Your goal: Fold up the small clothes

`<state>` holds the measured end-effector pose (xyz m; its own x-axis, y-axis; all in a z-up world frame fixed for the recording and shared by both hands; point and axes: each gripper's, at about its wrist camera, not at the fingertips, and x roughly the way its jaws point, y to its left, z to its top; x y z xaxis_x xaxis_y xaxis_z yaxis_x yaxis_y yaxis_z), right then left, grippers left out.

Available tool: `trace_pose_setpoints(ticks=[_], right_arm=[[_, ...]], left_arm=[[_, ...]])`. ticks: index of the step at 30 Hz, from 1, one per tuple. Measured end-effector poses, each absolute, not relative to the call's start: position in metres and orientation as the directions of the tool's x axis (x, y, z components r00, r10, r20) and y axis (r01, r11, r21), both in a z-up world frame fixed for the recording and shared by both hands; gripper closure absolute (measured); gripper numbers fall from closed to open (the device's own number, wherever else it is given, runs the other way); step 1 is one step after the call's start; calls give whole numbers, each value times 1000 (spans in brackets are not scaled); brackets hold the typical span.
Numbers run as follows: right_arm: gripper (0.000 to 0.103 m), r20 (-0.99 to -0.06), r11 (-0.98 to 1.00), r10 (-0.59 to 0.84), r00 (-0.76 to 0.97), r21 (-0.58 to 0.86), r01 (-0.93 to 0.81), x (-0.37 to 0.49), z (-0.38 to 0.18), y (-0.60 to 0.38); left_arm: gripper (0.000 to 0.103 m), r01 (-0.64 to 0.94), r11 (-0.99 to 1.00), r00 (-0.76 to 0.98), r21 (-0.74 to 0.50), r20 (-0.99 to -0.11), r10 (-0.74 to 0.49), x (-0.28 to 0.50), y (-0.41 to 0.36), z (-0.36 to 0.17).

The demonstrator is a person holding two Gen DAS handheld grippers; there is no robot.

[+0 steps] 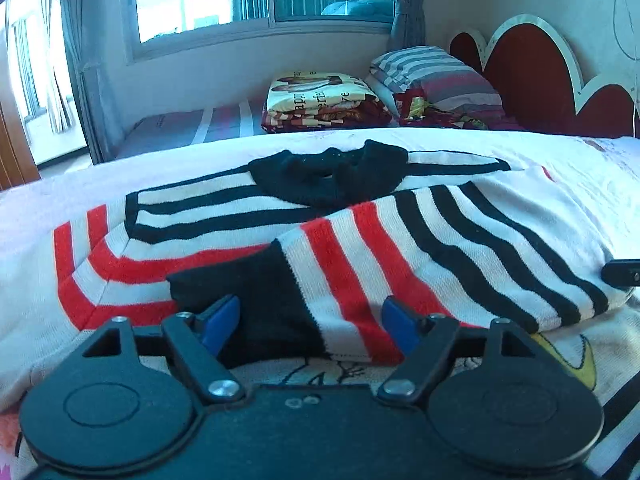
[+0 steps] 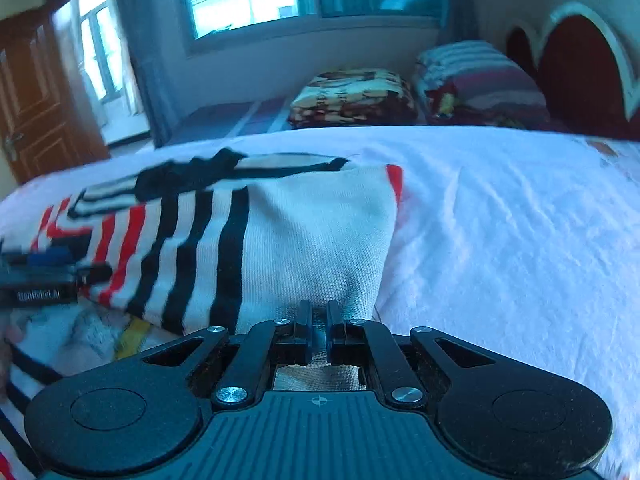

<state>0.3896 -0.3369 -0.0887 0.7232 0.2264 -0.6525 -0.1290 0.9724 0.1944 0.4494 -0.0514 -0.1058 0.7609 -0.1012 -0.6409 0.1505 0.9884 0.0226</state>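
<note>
On the white bedspread lies a striped sweater; the left gripper stands wide, its blue pads clear of the folded-over sleeve cuff, while the right gripper pinches the sweater's white edge.

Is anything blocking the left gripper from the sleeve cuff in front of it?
Nothing visible. The left gripper stands open with the sweater's black cuff lying directly between its blue pads, nothing in between.

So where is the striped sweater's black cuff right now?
In the left wrist view, the black cuff lies low and centre on the striped knitted sweater, between the open left gripper fingers.
</note>
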Motion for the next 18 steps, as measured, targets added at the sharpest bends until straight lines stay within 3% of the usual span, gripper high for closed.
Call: trace_pose_setpoints(ticks=[5, 12, 18], right_arm=[[99, -638, 979, 168, 751, 195, -54, 366, -73, -331], [99, -647, 959, 158, 746, 280, 39, 341, -63, -301], [99, -641, 916, 230, 732, 396, 60, 348, -58, -244]], left_arm=[[32, 82, 990, 783, -111, -608, -132, 416, 0, -93], [36, -231, 930, 816, -288, -578, 23, 333, 159, -91], [57, -461, 742, 788, -486, -609, 90, 293, 287, -107]])
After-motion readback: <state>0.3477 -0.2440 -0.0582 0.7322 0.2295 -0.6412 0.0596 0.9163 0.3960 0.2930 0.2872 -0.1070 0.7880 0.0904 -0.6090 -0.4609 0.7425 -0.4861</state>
